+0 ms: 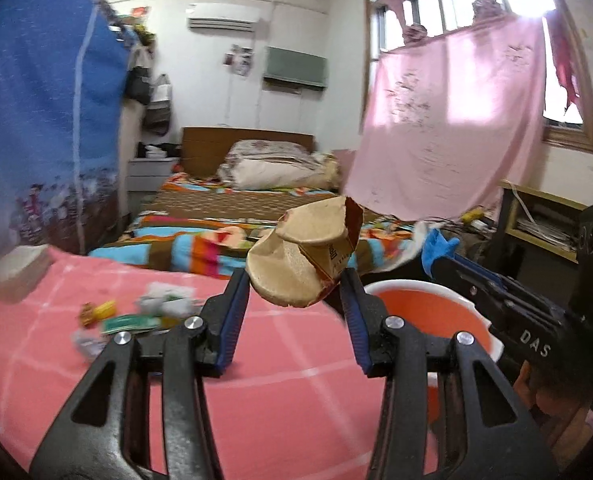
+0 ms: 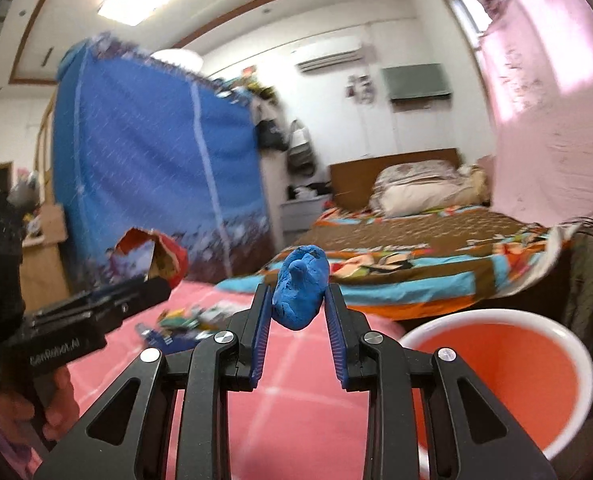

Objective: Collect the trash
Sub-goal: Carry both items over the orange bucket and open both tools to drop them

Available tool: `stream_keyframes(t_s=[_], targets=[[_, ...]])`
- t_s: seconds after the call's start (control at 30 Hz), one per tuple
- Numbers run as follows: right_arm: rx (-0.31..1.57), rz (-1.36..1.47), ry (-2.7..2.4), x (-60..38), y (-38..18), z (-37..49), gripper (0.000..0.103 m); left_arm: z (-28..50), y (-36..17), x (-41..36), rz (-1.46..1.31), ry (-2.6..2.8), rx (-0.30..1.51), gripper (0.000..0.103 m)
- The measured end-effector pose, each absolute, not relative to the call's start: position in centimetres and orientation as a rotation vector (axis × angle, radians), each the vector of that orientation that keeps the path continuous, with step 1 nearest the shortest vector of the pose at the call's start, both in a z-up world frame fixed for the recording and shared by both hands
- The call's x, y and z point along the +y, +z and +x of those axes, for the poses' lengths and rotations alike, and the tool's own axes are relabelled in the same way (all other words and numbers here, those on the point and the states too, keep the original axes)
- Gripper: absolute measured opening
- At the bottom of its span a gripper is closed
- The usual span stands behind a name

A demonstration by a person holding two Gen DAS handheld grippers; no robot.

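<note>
1. The left gripper (image 1: 294, 280) has its jaws clenched on a crushed paper cup (image 1: 302, 256). The cup is tan inside and red outside, and it is held up in the air.
2. The right gripper (image 2: 298, 304) has its jaws clenched on a blue crumpled wad (image 2: 299, 294). I cannot tell what the wad is made of.
3. An orange bucket with a white rim (image 2: 492, 314) sits low at the right of both grippers. It looks like the trash bin, and it looks empty inside.
4. More trash (image 1: 136, 314) lies on the pink checked cloth (image 1: 256, 380): small wrappers in yellow, green and white. They are blurry, so I cannot name each 1.
5. I cannot tell if the pink cloth covers a bed or a worktop. Behind it is a bed with a striped blanket (image 1: 232, 216).
6. The step in hand looks like carrying: 2 pieces of trash are picked up, and neither is in the bucket yet.
7. The next move calls for bringing each piece over the open bucket, then letting the jaws go so it drops in.
8. The cup is wide and light, so it should hang well inside the rim before it is let go, or it may bounce out.
9. After that, the small wrappers on the cloth are left to pick up.
</note>
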State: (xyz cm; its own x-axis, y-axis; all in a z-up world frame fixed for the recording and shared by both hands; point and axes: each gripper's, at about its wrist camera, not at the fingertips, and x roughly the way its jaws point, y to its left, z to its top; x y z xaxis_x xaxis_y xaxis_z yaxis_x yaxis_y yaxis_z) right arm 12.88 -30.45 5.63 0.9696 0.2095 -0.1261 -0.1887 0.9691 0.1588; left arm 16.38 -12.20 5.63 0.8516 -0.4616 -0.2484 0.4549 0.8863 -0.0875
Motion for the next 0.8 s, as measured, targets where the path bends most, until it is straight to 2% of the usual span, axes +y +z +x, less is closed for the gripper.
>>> stream_keyframes(t_s=[0.33,0.7,0.8], targets=[[0.205,0.258,-0.023,-38.2,4.8,13.1,0.027,19.2,4.1,-19.4,-0.015,-0.589,0.455,0.050],[0.336,0.345,-0.135,-41.9,2.6,13.5,0.028,21.6,2.5,-24.2,-0.022,-0.656,0.660,0.051],[0.355,0.367,-0.150,-42.6,2.4,13.5,0.031,21.9,2.3,-24.7,-0.034,-0.665,0.687,0.054]])
